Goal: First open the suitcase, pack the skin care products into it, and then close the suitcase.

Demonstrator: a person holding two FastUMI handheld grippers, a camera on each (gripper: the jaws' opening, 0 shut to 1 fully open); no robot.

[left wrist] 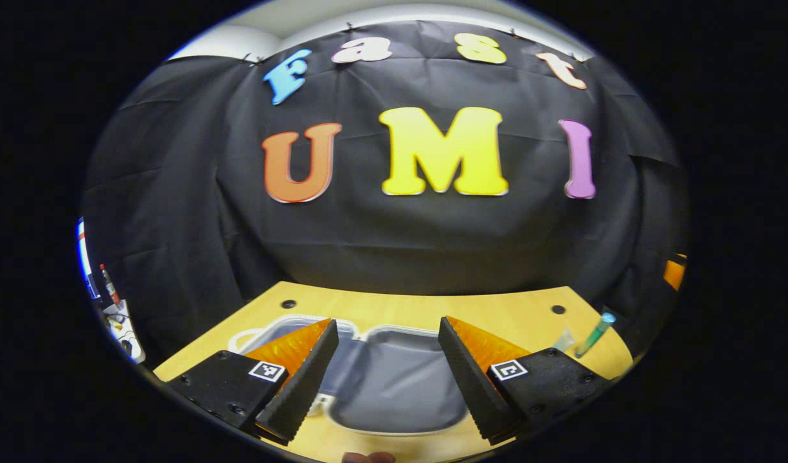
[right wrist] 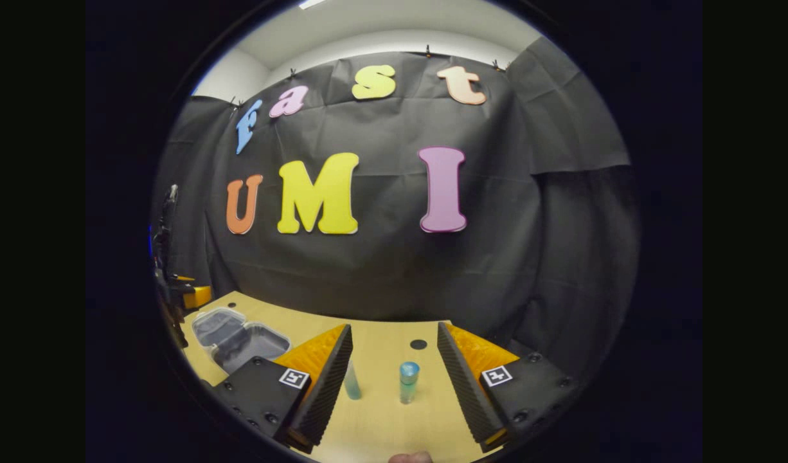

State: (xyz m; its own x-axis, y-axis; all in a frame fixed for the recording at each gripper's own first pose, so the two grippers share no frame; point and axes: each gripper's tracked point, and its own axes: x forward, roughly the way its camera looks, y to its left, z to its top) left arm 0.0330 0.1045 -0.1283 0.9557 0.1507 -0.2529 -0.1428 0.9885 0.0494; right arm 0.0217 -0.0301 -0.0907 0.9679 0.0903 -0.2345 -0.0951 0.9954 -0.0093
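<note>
Suitcase (left wrist: 394, 379) lying open, partly hidden behind spread left gripper (left wrist: 389, 373), 2 bottles (right wrist: 408, 381) between spread right gripper (right wrist: 394, 379) fingers.

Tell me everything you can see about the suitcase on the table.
The suitcase is small, with a pale translucent rim and a dark grey lining. It lies open and flat, both halves spread side by side on the wooden table, toward its left part in the right gripper view. Both halves look empty. The open left hand-held gripper hangs above it; contact isn't visible.
</note>
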